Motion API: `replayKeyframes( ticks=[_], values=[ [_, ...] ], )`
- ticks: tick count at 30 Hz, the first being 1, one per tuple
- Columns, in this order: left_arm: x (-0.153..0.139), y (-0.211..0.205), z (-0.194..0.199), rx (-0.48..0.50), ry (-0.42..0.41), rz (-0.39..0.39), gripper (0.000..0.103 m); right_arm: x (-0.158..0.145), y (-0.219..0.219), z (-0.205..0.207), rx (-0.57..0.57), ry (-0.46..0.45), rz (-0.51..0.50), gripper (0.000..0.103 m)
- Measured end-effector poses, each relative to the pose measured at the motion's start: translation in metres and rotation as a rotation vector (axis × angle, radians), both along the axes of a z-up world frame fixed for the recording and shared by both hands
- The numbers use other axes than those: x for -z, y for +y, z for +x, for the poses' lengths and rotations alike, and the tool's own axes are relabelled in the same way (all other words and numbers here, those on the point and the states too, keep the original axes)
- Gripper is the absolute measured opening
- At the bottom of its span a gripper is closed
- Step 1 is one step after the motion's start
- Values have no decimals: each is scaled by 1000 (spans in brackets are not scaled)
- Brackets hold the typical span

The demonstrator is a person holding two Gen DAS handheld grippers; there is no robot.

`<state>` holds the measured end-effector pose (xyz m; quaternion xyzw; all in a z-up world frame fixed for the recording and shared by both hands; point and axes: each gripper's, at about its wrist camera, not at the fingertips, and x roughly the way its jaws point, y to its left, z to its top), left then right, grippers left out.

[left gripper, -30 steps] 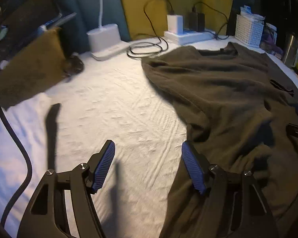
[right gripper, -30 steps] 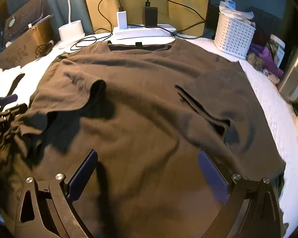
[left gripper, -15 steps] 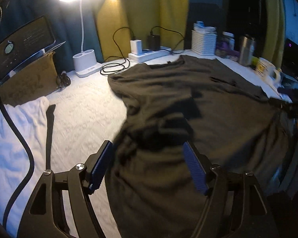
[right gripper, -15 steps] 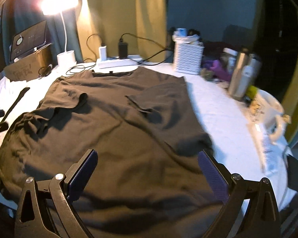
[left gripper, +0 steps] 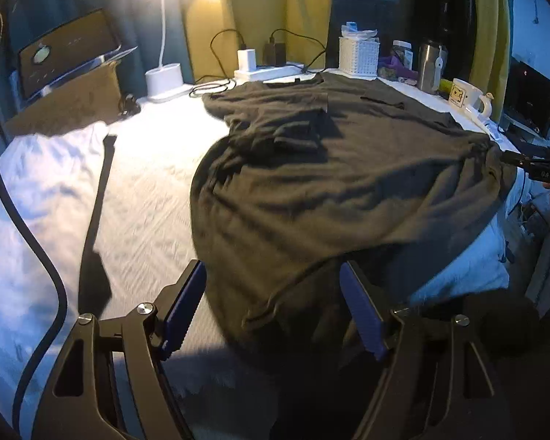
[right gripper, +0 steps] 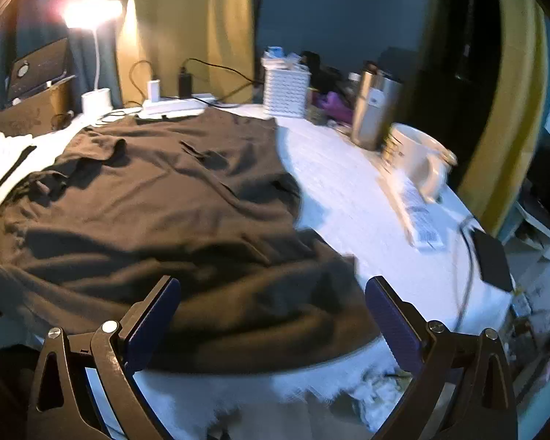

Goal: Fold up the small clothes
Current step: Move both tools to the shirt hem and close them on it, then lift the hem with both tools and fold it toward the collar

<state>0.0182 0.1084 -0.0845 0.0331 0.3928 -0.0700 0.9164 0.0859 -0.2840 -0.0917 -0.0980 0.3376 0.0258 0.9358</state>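
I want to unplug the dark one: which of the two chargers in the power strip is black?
The black charger is the one nearer the white basket. The other charger, on the lamp base side, is white.

The dark T-shirt [left gripper: 330,183] is soft matt cloth, creased into low folds. Under it the white cover [left gripper: 146,190] on the counter is a woven fabric with a fine ribbed texture. At twelve o'clock stands a white plastic basket [right gripper: 286,88] with a latticed wall; toward one o'clock a brushed metal tumbler [right gripper: 372,110] gleams dully, and beside it a glossy ceramic mug [right gripper: 418,154]. The gripper jaws carry ridged blue pads [left gripper: 359,308] on matt black plastic.
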Motion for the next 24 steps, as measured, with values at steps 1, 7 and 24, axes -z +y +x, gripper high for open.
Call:
replayKeyframes(
  ticks=[1, 7, 24],
  values=[
    [2, 1, -3, 0, 4, -7, 75, 2, -7, -4, 12, -1, -6, 101],
    [21, -4, -13, 12, 40, -1, 75, 16, -40, -11, 72, 7, -73, 101],
    [21, -22, -24, 20, -91, 122, 24, 31, -24, 43, -97, 63, -87, 31]
  ],
)
